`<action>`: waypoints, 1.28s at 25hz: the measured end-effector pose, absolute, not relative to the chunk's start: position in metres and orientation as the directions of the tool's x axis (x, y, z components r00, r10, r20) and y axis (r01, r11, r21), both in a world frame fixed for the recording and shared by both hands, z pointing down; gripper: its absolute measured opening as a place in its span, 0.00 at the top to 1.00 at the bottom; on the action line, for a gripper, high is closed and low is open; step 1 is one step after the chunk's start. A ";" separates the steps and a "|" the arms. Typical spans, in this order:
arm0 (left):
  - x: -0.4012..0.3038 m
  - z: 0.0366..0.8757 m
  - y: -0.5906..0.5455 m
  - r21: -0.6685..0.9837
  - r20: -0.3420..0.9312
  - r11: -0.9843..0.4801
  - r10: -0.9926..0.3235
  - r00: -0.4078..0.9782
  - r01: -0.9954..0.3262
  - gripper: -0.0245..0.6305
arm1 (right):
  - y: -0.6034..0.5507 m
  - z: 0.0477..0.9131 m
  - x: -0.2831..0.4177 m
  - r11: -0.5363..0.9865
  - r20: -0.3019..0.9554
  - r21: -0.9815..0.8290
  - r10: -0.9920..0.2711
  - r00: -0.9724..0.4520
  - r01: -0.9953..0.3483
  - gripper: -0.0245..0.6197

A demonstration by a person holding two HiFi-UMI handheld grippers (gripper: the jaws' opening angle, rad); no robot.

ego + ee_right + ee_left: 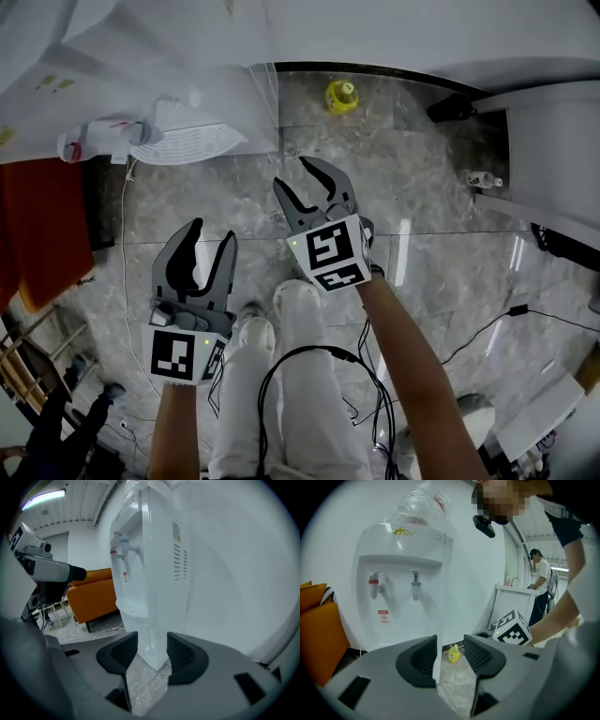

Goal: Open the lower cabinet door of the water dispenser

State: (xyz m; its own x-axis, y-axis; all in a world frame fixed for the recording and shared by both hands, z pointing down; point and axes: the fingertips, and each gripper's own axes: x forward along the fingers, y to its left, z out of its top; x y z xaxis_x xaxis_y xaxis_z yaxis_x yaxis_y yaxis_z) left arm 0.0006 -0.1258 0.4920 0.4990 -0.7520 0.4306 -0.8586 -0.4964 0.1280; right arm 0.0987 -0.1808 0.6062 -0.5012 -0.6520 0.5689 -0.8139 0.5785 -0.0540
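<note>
The white water dispenser (401,583) stands against the wall, with a red tap and a blue tap above a drip tray (192,141). Its lower cabinet door (396,627) carries a small red sticker and looks closed. The right gripper view shows the dispenser (150,573) from its side corner. My left gripper (213,232) hangs open over the floor, short of the dispenser, nothing between its jaws (450,653). My right gripper (292,173) is open too and empty (152,653), nearer the dispenser's right corner.
A small yellow bottle (342,96) stands on the marble floor by the wall. An orange sofa (93,592) sits left of the dispenser. A white sink unit (553,150) is at the right, where another person (541,578) stands. Black cables (487,328) cross the floor.
</note>
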 end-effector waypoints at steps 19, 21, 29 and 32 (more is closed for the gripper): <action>0.003 0.541 -0.152 0.119 0.443 -0.454 -0.772 0.457 -0.883 0.69 | -0.246 0.706 0.058 0.683 0.641 -0.009 -0.557 -0.529 -0.730 0.65; 0.003 0.543 -0.153 0.118 0.444 -0.455 -0.771 0.457 -0.883 0.69 | -0.249 0.710 0.056 0.690 0.643 -0.005 -0.552 -0.531 -0.723 0.65; -0.001 0.548 -0.152 0.115 0.449 -0.449 -0.772 0.450 -0.886 0.69 | -0.256 0.718 0.047 0.710 0.642 -0.018 -0.532 -0.553 -0.704 0.69; -0.002 0.549 -0.150 0.116 0.449 -0.451 -0.771 0.452 -0.885 0.69 | -0.256 0.717 0.048 0.707 0.637 -0.037 -0.528 -0.561 -0.707 0.71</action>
State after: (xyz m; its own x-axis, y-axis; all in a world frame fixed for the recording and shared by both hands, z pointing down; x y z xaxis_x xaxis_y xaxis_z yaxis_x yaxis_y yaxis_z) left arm -0.0017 -0.1501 0.5486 0.4518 -0.7712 0.4485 -0.8850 -0.4508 0.1164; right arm 0.0476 -0.2562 0.7173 -0.5614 -0.5285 0.6368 -0.7067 0.7065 -0.0368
